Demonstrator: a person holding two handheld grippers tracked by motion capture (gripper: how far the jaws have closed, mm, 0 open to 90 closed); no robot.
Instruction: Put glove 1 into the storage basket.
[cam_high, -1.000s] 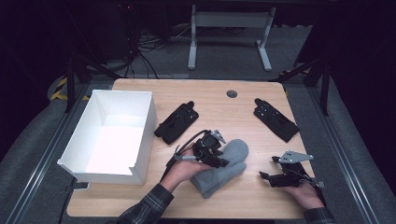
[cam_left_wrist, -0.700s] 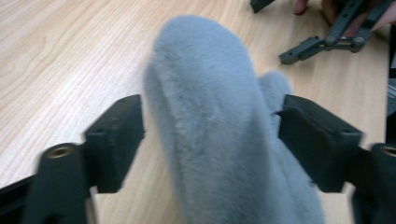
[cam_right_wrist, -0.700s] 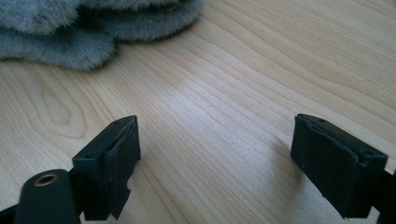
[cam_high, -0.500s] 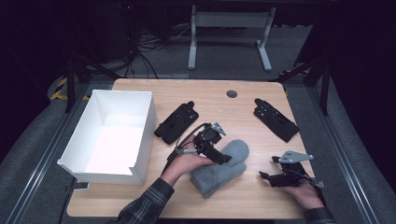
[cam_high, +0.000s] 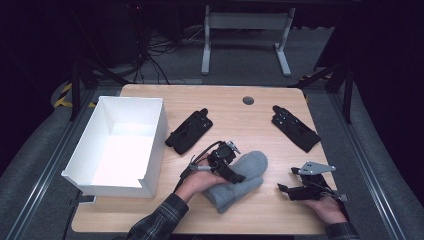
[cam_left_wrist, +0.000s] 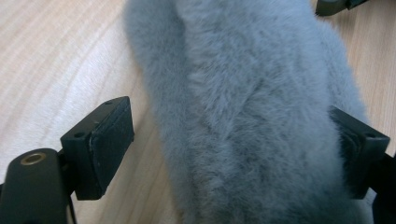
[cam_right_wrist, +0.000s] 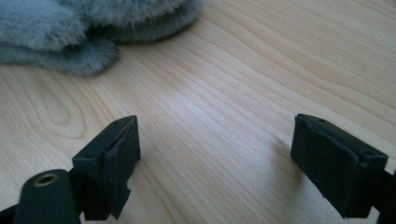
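A pair of grey fuzzy mittens (cam_high: 250, 167) lies stacked at the front middle of the wooden table (cam_high: 240, 120). My left gripper (cam_high: 234, 172) is down over them. In the left gripper view the top mitten (cam_left_wrist: 252, 93) lies between the jaws of the left gripper (cam_left_wrist: 233, 140). The jaws have just been opening: one pad (cam_left_wrist: 109, 140) stands off the fur, the other (cam_left_wrist: 357, 154) sits at its edge. My right gripper (cam_high: 287, 181) rests at the front right, open. Between the jaws of the right gripper (cam_right_wrist: 226, 158) is bare wood, with the mittens (cam_right_wrist: 70, 28) beyond.
A white open box (cam_high: 150, 145) stands at the left of the table. One black glove (cam_high: 187, 132) lies beside the box, another (cam_high: 295, 127) at the back right. A round cable hole (cam_high: 248, 100) is near the far edge.
My left gripper has sunk a little onto the grey mittens, and the hand has shifted with it. The right gripper has kept still.
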